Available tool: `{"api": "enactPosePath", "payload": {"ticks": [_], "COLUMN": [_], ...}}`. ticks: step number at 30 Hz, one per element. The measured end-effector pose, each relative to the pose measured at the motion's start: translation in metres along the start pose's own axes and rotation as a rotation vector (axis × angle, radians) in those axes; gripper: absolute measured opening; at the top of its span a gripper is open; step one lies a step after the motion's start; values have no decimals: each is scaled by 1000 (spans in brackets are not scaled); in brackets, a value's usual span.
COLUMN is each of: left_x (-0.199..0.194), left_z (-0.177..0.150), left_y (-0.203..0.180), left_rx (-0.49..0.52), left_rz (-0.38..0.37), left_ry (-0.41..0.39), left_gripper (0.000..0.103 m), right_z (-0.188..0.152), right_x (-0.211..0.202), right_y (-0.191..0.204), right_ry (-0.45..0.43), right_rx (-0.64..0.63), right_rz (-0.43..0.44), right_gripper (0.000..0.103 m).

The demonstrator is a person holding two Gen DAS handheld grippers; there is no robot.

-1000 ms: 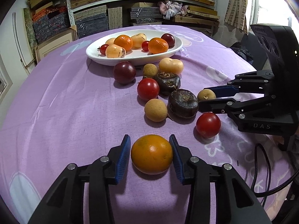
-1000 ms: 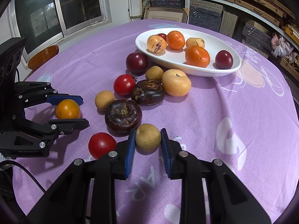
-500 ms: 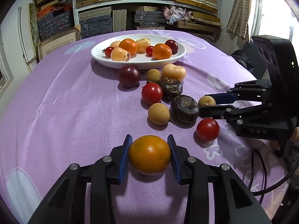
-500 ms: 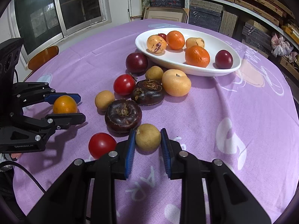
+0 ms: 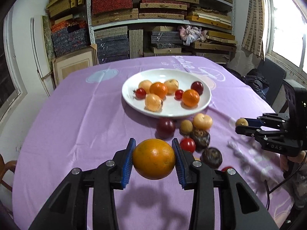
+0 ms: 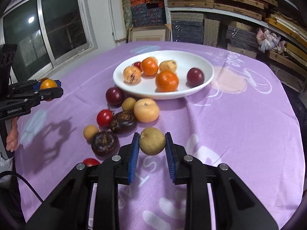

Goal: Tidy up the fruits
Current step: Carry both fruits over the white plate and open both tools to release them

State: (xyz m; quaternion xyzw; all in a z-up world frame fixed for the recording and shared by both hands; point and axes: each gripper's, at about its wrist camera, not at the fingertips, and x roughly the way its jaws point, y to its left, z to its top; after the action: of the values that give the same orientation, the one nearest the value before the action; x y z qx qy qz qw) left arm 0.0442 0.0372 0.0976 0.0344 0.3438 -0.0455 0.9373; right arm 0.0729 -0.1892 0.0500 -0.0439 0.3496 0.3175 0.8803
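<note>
Both grippers carry fruit above the purple tablecloth.

The left gripper is clamped on an orange; the right gripper pinches a small tan longan. The white plate of fruit sits at twelve o'clock, and loose fruits lie at ten o'clock of the longan.

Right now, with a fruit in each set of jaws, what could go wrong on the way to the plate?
The round orange is pinched only at its sides, so it might slip out. The white plate is already crowded; a dropped longan could bump the fruit there or roll off onto the purple tablecloth.
</note>
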Motion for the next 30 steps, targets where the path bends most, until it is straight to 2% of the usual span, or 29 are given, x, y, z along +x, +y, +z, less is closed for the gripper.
{"api": "enactPosePath", "payload": {"ticks": [3,8,11,15,18,21,25,30], "left_x": [-3,6,24,57,81,111,160,217], "left_z": [38,96,119,142,158,169,175,176], "left_y": [5,1,1,6,12,17,17,21], "left_rx": [-4,-1,-21,-53,-65,-81,-72,-96], "left_rz": [3,0,-11,-9,1,-1,-4,-42], "left_ry": [-50,-109,-109,-74,-47,-10,65,167], "left_gripper": [39,39,39,39,39,39,39,39], "right_z": [21,75,106,143,164,181,182,175], "right_x": [-24,-62,-71,-62,-34,11,79,127], "right_y": [-20,-27,-28,-36,-40,-46,-54,-64], "right_ry": [-78,-197,-257,-297,-277,-205,-86,2], "right_rx": [62,51,47,70,73,82,64,32], "right_rz": [-14,-54,-64,-59,-69,-62,-97,-135], "right_gripper": [26,26,26,26,26,26,26,26]}}
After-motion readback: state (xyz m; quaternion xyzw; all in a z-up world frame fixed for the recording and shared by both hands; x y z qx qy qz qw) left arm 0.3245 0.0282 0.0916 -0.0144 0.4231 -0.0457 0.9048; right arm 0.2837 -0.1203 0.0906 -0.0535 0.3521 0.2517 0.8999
